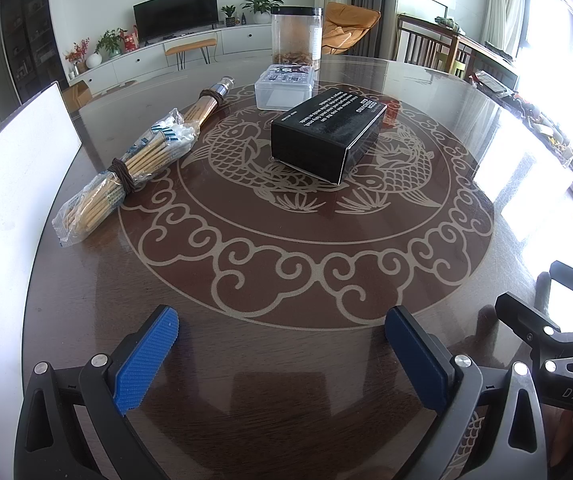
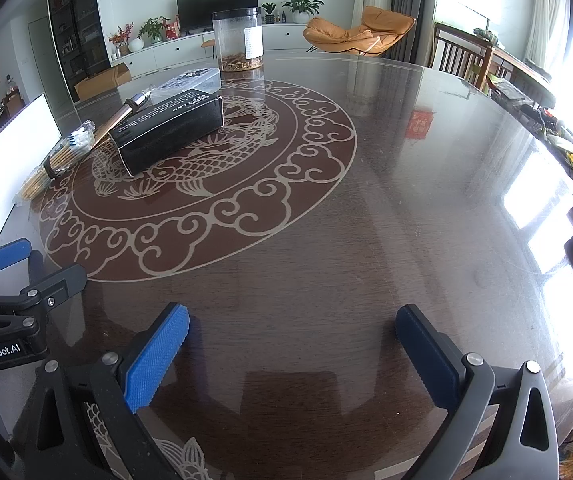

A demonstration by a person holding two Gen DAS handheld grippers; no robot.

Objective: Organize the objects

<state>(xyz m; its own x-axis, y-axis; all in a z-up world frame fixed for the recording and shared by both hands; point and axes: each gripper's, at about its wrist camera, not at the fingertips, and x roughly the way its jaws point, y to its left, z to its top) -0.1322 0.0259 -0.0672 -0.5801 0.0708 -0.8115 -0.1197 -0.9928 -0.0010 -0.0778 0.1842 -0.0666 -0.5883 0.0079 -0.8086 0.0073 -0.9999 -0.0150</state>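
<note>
We find the left gripper (image 1: 282, 344) released, its blue pads spread wide over bare table (image 1: 286, 280) with nothing between them; the right gripper (image 2: 292, 344) is likewise released and empty, held just beside the left one at the near edge. Both appear to be poised short of the objects, which we judge to be a starting stance with no item yet chosen. Ahead of the left claw, well apart from it, lies one black box (image 1: 326, 132) flat on its broad face at the centre of the fish motif. Beyond the box, touching or nearly touching its far end, sits one clear plastic case (image 1: 284, 86), and farther still one tall clear jar (image 1: 296, 38) stands upright with a dark lid (its brownish contents fill only the bottom). Ahead and to the left of the left claw lies one bag of cotton swabs (image 1: 126, 174), cinched with a dark band, presumably to keep the sticks from scattering. One banded roll with a metal tip (image 1: 210, 102) lies in line with it, farther off. We count five items, none in a visibly ordered arrangement. A white board (image 1: 14, 184) stands at the far left.
</note>
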